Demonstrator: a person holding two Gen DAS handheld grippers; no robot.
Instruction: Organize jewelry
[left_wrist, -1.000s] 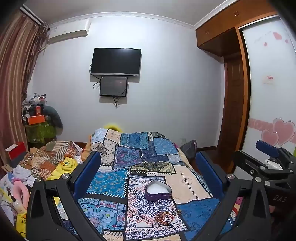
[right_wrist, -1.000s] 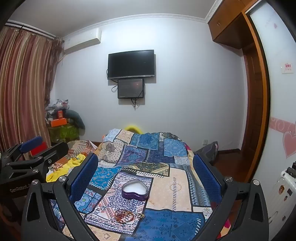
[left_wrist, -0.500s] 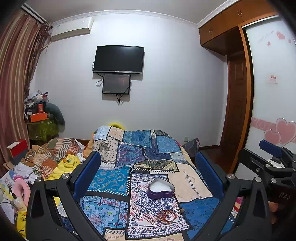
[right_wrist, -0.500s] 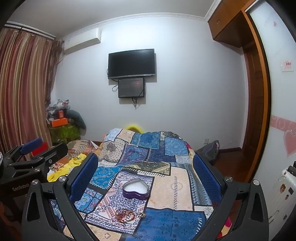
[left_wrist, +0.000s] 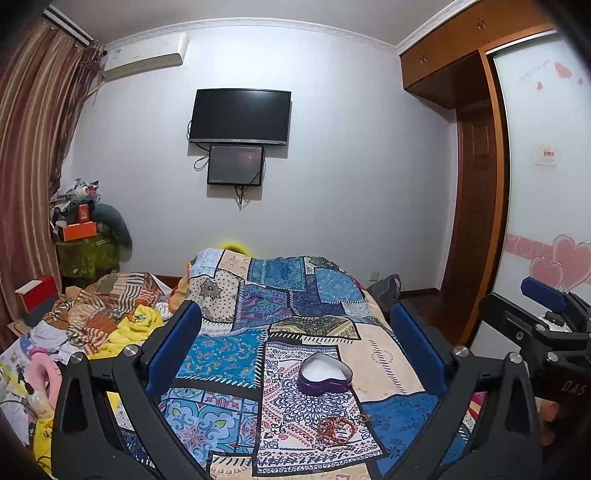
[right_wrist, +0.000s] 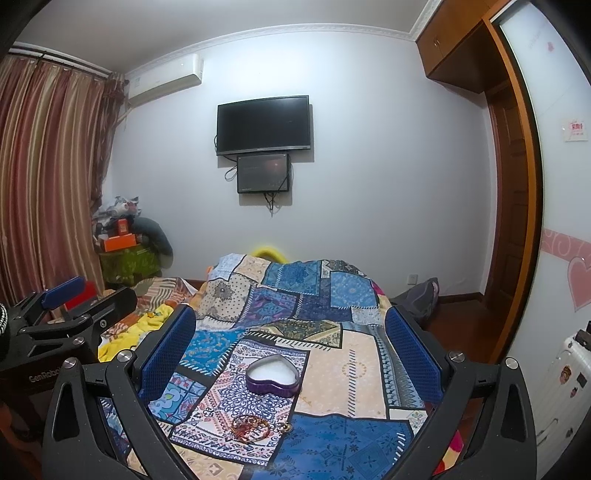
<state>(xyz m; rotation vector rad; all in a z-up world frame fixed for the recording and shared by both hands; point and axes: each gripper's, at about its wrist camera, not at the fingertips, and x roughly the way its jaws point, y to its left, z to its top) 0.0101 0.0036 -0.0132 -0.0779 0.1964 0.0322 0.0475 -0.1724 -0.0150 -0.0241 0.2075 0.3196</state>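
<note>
A home bedroom: a bed (left_wrist: 295, 332) is lying under a patchwork quilt, a TV (left_wrist: 239, 116) is hanging on the wall, curtains (right_wrist: 48, 177) are covering the window, a wardrobe (left_wrist: 461, 66) is standing at the right, and clothes (left_wrist: 107, 314) are piling beside the bed.

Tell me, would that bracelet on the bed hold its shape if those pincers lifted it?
Probably not fully. The bracelet looks like a loop of small amber beads, so it would likely sag and dangle. It seems light. Lying flat on the soft quilt, it may sink under a pinch and slip.

Patchwork bedspread (left_wrist: 258, 332), wall television (left_wrist: 239, 116), air conditioner (left_wrist: 144, 55), striped curtain (right_wrist: 44, 177), wooden wardrobe (left_wrist: 476, 184)
</note>
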